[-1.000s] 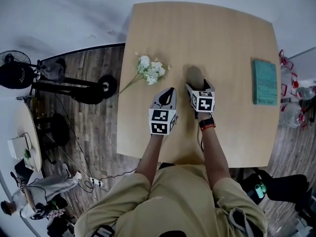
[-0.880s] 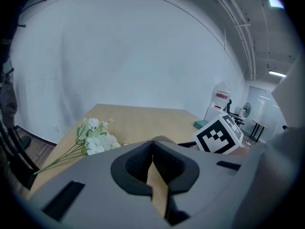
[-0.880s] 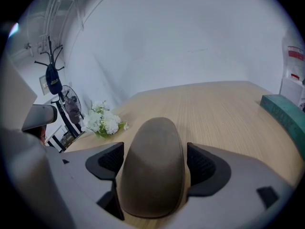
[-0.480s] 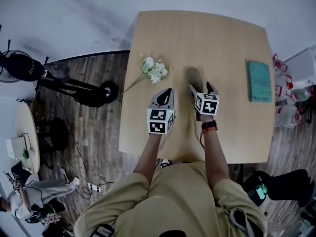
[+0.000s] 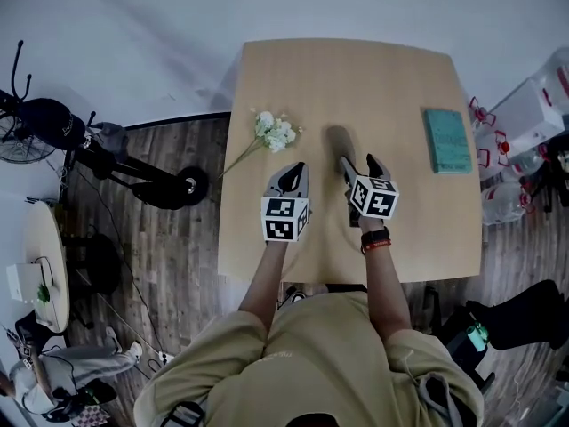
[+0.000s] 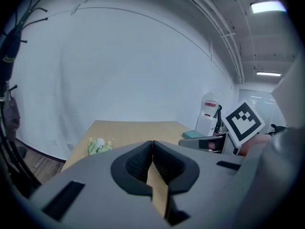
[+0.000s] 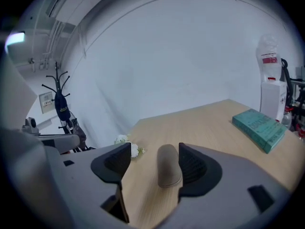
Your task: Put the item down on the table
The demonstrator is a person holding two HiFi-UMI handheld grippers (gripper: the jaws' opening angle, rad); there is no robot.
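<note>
Closing jaws on the right gripper (image 7: 153, 159) are the risk: shut further, a pad could catch the brown oblong item (image 7: 167, 168) and drag it along or lift it off the table (image 5: 356, 78). The jaws are well apart, neither visibly pressing. The item lies flat on the table, its near end between them, closer to the right-hand jaw. Left gripper (image 6: 152, 149): jaws together, empty.

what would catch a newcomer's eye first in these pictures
The two grippers over the wooden table stand out: the left gripper is shut and empty, while the right gripper is closing its jaws with a brown oblong item between them. Beyond them, white flowers lie near the table's left edge and a teal book near its right.
</note>
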